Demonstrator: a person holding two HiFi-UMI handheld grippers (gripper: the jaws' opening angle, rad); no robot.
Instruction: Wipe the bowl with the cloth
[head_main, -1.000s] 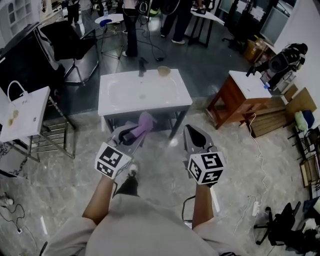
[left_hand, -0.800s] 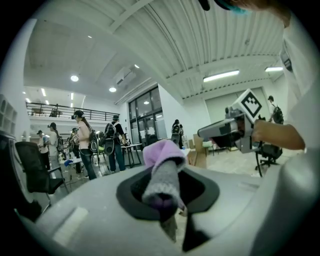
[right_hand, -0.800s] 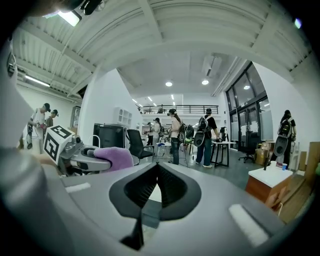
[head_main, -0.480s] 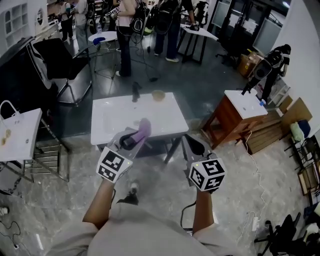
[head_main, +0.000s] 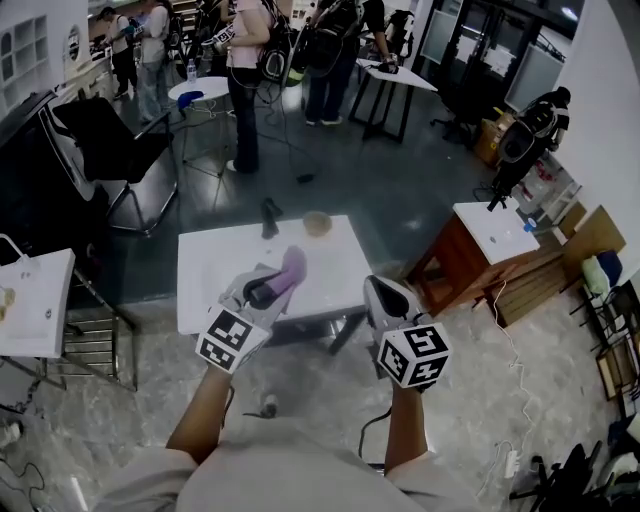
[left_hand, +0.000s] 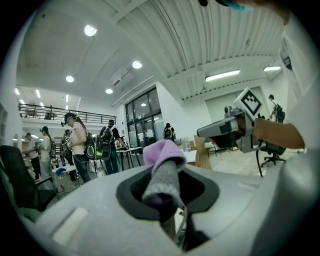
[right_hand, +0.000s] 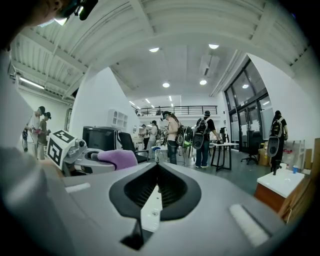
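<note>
1. The counter (head_main: 215, 275) is the white surface ahead of the person. The bowl (head_main: 317, 222) sits on it near its far edge, just right of a dark upright fitting (head_main: 270, 217).
2. The left hand-held gripper (head_main: 262, 291) hangs in the air over the counter's near edge, pinching the purple cloth (head_main: 291, 267). A rolled wad of the cloth sticks out beyond the jaw tips, probably so that fabric rather than the jaws meets the bowl.
3. The right hand-held gripper (head_main: 378, 293) is off the counter's near right corner. Its jaws are pressed together with nothing between them. It is likely kept free to steady the bowl once wiping starts.
4. Both grippers are raised and well apart from the bowl, and the cloth touches nothing on the counter. This looks like the approach, with wiping not yet begun.
5. Next, the left gripper would need to reach across the counter toward its far edge and lower the wad into the bowl. The bowl looks light and could slide if it is not braced.
</note>
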